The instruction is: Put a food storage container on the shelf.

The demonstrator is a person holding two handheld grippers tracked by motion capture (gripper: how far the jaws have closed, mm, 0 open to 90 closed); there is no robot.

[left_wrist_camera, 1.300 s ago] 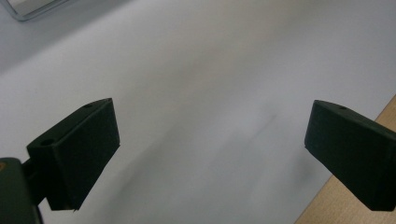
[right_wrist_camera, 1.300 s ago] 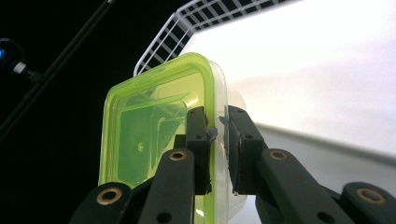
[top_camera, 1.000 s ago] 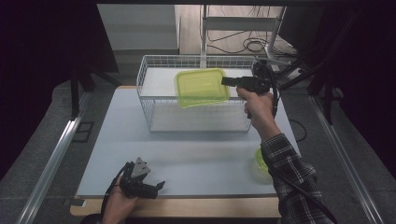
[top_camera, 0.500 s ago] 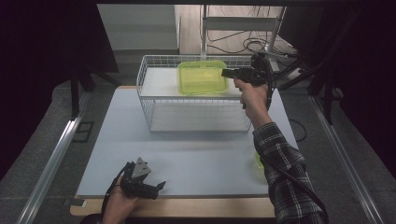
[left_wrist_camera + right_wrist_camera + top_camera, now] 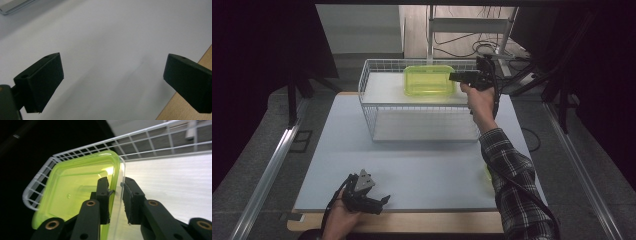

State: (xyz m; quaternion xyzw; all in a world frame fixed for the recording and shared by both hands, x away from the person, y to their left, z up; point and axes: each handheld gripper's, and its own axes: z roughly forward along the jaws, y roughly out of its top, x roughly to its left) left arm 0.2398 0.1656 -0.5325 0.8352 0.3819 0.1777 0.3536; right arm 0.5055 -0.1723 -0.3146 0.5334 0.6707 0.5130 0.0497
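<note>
The yellow-green container (image 5: 429,80) sits inside the white wire basket (image 5: 367,107), on its upper shelf against the far wall. The right gripper (image 5: 460,77) reaches over the basket's right end and its jaws straddle the container's near rim. In the right gripper view the container (image 5: 75,192) has its wall between the two jaws, and these have just been opening: a gap shows between the right jaw and the clear plastic edge, so the grip looks released or nearly so, with the left jaw close against the inner face.

The left gripper (image 5: 371,200) rests in the person's hand at the table's (image 5: 422,175) near edge, well away from the basket, its jaws wide apart over bare table and holding nothing.

The likely trouble lies in the withdrawal. If the right gripper pulls back before the jaws clear the rim, a pad may catch the thin wall and drag or tip the container off the shelf. The basket's wire rim (image 5: 82,151) is close too; a hasty lift could snag a wire and jolt the whole basket.
</note>
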